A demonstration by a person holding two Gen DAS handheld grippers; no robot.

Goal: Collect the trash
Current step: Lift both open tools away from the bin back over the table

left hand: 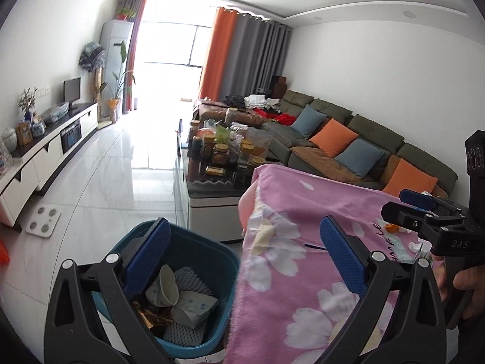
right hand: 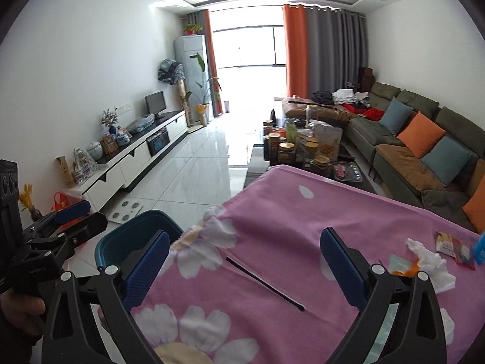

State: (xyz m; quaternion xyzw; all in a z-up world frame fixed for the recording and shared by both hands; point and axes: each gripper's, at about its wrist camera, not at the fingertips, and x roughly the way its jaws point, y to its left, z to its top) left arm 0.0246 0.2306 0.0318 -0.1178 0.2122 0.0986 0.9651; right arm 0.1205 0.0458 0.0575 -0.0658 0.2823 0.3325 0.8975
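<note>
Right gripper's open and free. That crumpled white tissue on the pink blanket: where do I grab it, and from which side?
Probably best to take the crumpled white tissue from above, with the right gripper, fingers straddling its raised middle bunch. It lies loose on the pink blanket, so pinching the puffed centre should gather it. An orange scrap touches its left edge; stay clear of that side.

Bench cover [right hand: 348, 212]: pink with white flower print. Bin [left hand: 209, 242], near left: teal. Crumpled tissue [right hand: 430, 261], right: white. Strip [right hand: 263, 283] on cover: black. Far sofa [right hand: 403, 148]: olive green; cushions [right hand: 421, 135] orange and grey-blue. Curtains [right hand: 295, 51]: orange and grey.
</note>
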